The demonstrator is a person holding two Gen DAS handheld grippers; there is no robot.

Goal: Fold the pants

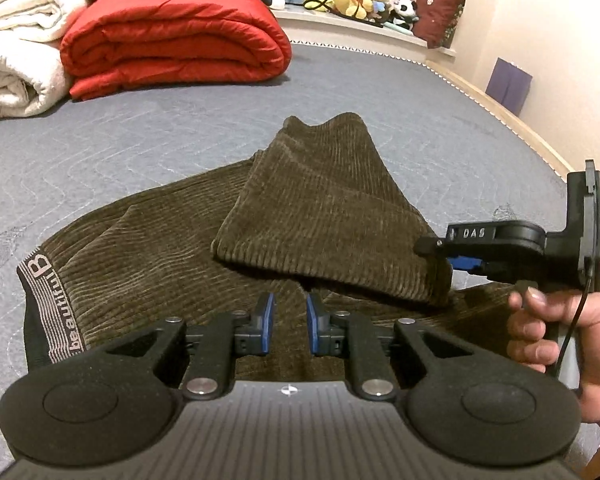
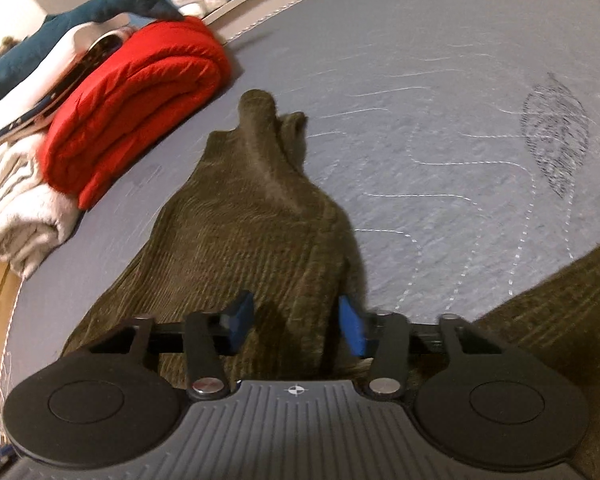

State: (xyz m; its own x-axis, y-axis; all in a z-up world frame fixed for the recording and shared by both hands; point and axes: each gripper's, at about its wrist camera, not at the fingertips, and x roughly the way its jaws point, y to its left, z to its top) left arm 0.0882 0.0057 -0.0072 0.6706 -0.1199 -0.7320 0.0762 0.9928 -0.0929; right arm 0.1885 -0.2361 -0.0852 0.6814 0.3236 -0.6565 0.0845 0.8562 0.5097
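The brown corduroy pants (image 1: pixel 148 248) lie across the grey bed (image 1: pixel 120 140), waistband (image 1: pixel 40 300) off to my left and the leg end (image 1: pixel 324 200) already doubled back on top. My right gripper (image 2: pixel 296 324) has its fingers spread wide around that doubled cloth, not pinching it, while my left gripper (image 1: pixel 290 320) hovers over the middle of the pants with a narrow gap and nothing in it. To fold well I judge I should pinch both layers at the edge, carry them level toward the waistband and lay them down square, well clear of the red quilt (image 1: pixel 176 36).
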